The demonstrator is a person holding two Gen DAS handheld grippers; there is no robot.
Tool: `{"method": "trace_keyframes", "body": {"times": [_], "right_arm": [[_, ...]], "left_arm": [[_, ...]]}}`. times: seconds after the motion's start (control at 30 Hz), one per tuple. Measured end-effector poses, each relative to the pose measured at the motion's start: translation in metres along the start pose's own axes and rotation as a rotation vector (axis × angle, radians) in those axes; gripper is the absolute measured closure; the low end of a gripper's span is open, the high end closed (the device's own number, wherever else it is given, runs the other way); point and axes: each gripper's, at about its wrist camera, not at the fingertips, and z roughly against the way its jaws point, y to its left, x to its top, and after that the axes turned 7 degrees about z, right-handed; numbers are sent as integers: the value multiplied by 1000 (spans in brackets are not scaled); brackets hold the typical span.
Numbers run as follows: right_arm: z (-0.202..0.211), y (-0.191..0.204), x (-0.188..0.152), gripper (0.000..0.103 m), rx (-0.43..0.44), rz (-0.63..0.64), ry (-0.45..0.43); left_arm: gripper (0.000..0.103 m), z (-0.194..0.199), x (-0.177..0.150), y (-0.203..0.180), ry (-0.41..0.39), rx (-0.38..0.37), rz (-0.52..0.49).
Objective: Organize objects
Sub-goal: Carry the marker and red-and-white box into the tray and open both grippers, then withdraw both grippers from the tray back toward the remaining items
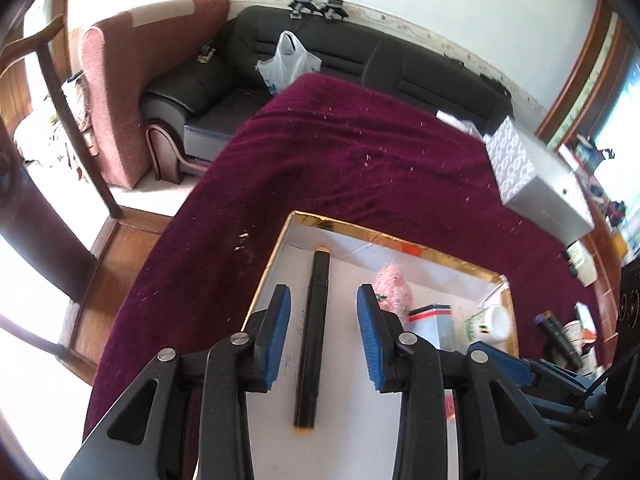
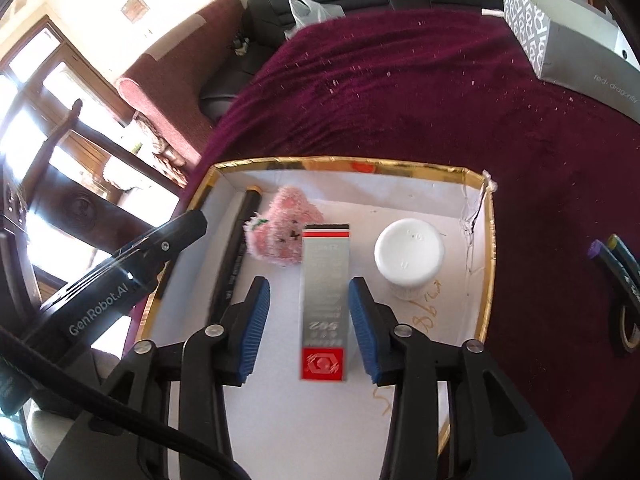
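A gold-rimmed white tray (image 1: 280,240) (image 2: 486,264) lies on the maroon cloth. In it lie a black marker with orange ends (image 1: 314,332) (image 2: 236,248), a pink plush toy (image 1: 394,286) (image 2: 284,228), a silver and red box (image 2: 325,304) (image 1: 434,320) and a white jar (image 2: 409,256) (image 1: 494,322). My left gripper (image 1: 324,312) is open, its jaws on either side of the marker without touching it. My right gripper (image 2: 309,304) is open, its jaws on either side of the box, which rests on the tray floor.
A grey patterned box (image 1: 532,172) (image 2: 560,28) stands at the far right of the table. Several markers (image 2: 616,264) and a tape roll (image 2: 628,324) lie right of the tray. A black sofa (image 1: 360,56) with a white plastic bag (image 1: 288,60) is behind the table.
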Motion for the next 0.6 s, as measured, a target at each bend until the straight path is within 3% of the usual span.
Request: {"method": "trace_keyframes", "body": {"times": [0.1, 0.17, 0.33, 0.43, 0.5, 0.57, 0.6], "right_arm": [[27, 1, -4, 47, -2, 18, -57], [51, -1, -9, 45, -18, 41, -104], [116, -9, -31, 39, -129, 121, -239], [157, -15, -50, 32, -232, 168, -338], [186, -19, -67, 17, -346, 211, -421], [209, -26, -85, 15, -478, 256, -502], [215, -31, -90, 6, -516, 271, -520]], "left_arm": [[69, 24, -6, -4, -28, -9, -5], [65, 42, -14, -11, -51, -29, -25], [63, 82, -40, -46, -92, -97, -101], [58, 97, -61, -72, -89, -158, -139], [58, 104, -75, -92, -84, -196, -169], [58, 108, -91, -114, -77, -230, -210], [58, 110, -100, -125, -69, -244, -229]]}}
